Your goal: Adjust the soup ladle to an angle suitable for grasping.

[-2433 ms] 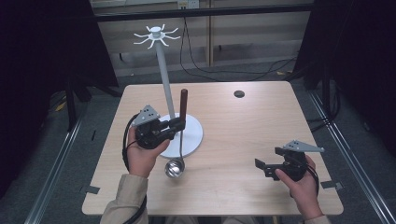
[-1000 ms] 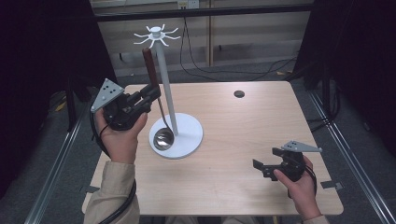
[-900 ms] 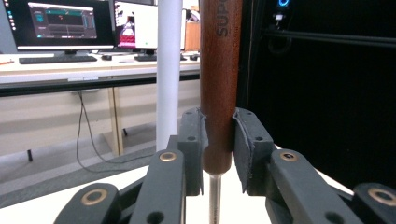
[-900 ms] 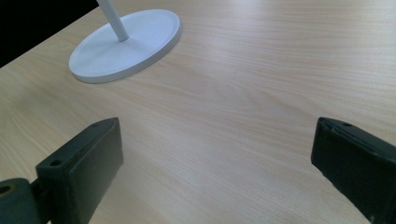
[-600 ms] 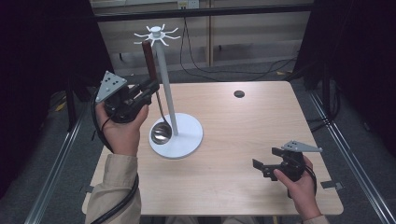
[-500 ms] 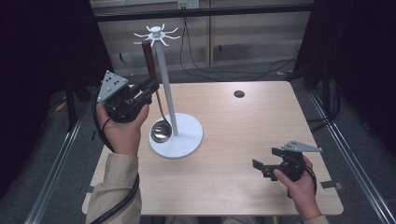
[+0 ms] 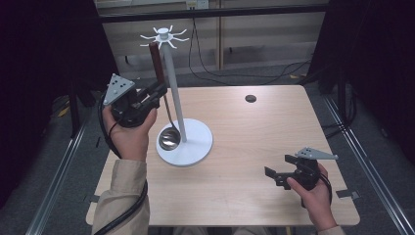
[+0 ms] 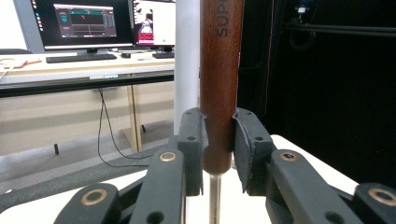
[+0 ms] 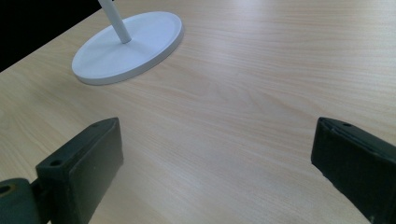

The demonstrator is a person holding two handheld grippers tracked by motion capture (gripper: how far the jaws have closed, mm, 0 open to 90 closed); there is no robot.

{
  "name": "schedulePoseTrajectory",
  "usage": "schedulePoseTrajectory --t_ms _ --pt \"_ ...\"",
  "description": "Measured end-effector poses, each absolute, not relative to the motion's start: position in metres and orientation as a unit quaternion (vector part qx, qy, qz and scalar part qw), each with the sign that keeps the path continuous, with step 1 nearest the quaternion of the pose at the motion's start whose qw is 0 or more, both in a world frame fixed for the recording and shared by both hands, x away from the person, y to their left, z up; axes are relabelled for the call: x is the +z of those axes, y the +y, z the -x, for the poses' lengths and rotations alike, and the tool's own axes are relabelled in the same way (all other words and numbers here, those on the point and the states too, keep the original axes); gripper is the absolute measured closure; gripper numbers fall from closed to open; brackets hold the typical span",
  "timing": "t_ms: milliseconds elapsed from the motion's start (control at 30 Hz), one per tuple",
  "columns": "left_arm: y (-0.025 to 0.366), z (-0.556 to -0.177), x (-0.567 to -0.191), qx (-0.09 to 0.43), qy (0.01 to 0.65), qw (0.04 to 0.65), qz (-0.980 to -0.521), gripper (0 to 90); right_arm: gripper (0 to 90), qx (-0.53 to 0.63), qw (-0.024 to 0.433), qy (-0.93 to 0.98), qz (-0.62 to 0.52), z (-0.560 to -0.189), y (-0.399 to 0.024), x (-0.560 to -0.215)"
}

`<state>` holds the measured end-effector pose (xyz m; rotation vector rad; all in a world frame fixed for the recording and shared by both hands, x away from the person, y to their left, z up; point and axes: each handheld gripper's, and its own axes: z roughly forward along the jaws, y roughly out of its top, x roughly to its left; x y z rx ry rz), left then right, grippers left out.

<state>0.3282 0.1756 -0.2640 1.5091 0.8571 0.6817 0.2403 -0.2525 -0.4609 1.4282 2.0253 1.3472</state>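
**A:** What has my left gripper (image 7: 155, 95) got?

**B:** The ladle (image 7: 162, 105). Your jaws pinch its brown wooden handle (image 8: 220, 84) near the lower end, where the thin metal shank comes out (the left gripper view shows both pads pressed flat against the wood). The ladle hangs upright just beside the stand's white pole (image 7: 172, 88), on the pole's left side in the high view, handle top close under the ring of hooks (image 7: 164, 37).

**A:** And the bowl of it?

**B:** The steel bowl (image 7: 169, 139) sits low over the stand's round white base (image 7: 195, 147); I cannot tell whether it touches the base or hangs just above.

**A:** My right gripper (image 7: 279, 174)?

**B:** Well apart from the stand, toward the near right corner of the table (image 7: 254, 132). Its jaws are spread wide with only bare wood between them, and they point back toward the base (image 9: 126, 46).

**A:** Anything else near the stand?

**B:** A small dark disc (image 7: 250, 98) on the tabletop, off to the pole's far right.
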Motion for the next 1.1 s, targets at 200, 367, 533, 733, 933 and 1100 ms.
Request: schedulePoseTrajectory --t_ms 200,367,533,733,933,1100 --pt "0.1742 -0.3308 -0.2652 0.292 0.373 0.594 -0.65 74.4 1.7 0.471 0.159 0.709 -0.501 -0.2405 -0.2529 -0.4612" --pt "0.1715 -0.3313 -0.2663 0.294 0.376 0.594 -0.648 74.4 1.7 0.472 0.159 0.709 -0.499 -0.2404 -0.2525 -0.4607" --pt "0.1694 -0.3331 -0.2672 0.295 0.376 0.596 -0.645 74.4 1.8 0.471 0.158 0.711 -0.498 -0.2405 -0.2517 -0.4611" --pt "0.1672 -0.3353 -0.2667 0.297 0.381 0.595 -0.642 74.4 1.8 0.471 0.158 0.711 -0.498 -0.2398 -0.2511 -0.46" --pt "0.1661 -0.3359 -0.2658 0.298 0.386 0.594 -0.64 74.3 1.8 0.473 0.156 0.71 -0.498 -0.2398 -0.2518 -0.4601" --pt "0.1661 -0.3366 -0.2637 0.297 0.388 0.59 -0.643 74.3 1.8 0.474 0.157 0.71 -0.496 -0.2398 -0.2512 -0.4594"
